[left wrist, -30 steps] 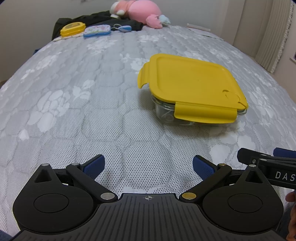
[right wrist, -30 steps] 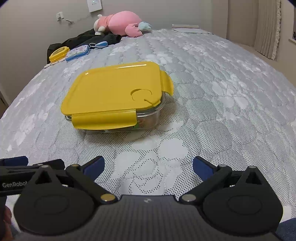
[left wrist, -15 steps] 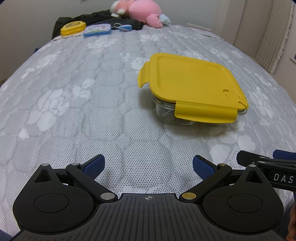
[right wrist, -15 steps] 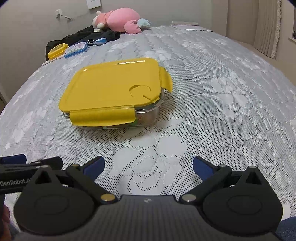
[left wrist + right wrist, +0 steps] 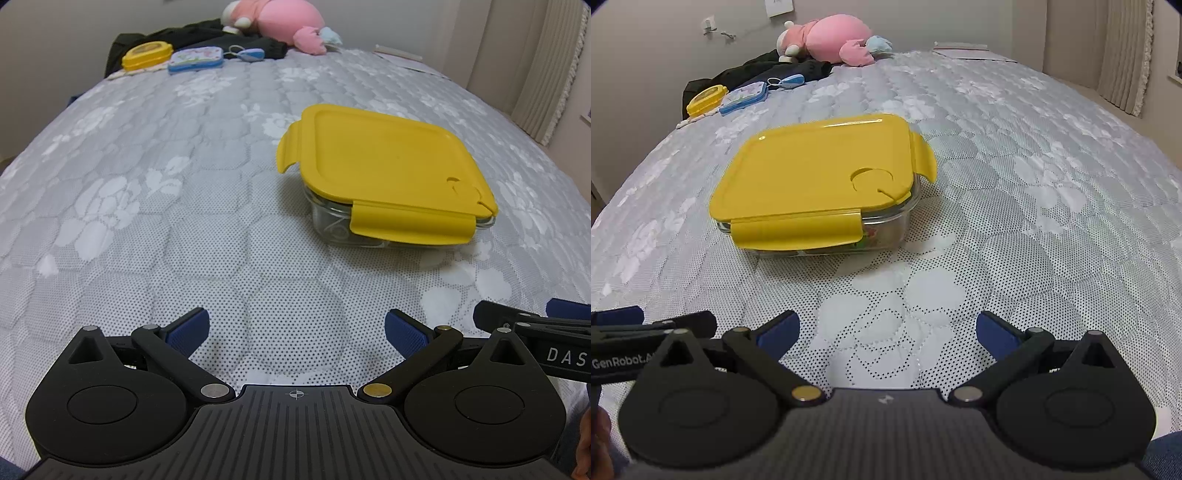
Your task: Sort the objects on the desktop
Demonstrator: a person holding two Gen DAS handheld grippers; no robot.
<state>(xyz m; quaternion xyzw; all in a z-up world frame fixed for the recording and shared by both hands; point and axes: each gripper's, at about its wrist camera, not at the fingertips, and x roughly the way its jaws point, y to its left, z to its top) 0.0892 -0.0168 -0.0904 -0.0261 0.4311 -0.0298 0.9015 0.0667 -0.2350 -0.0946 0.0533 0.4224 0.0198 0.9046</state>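
Note:
A glass container with a yellow lid (image 5: 384, 166) (image 5: 816, 173) rests on the grey quilted bed; its near flap hangs over the front wall. My left gripper (image 5: 297, 330) stands open near the bed's front, left of and short of the container, holding nothing. My right gripper (image 5: 888, 330) is open too, right of and short of the container, empty. Each gripper shows at the edge of the other's view. Something colourful lies inside the glass, too dim to name.
Far back lie a small yellow box (image 5: 147, 54) (image 5: 706, 99), a blue pencil case (image 5: 195, 59) (image 5: 744, 96), a blue key fob (image 5: 250, 54), a dark garment (image 5: 768, 72) and a pink plush toy (image 5: 277, 18) (image 5: 831, 38). Curtains (image 5: 1126, 55) hang at right.
Both grippers have crept slightly forward and tilted; the container appears a little lower and nearer in the right wrist view. Jaws stay open, container has not moved.

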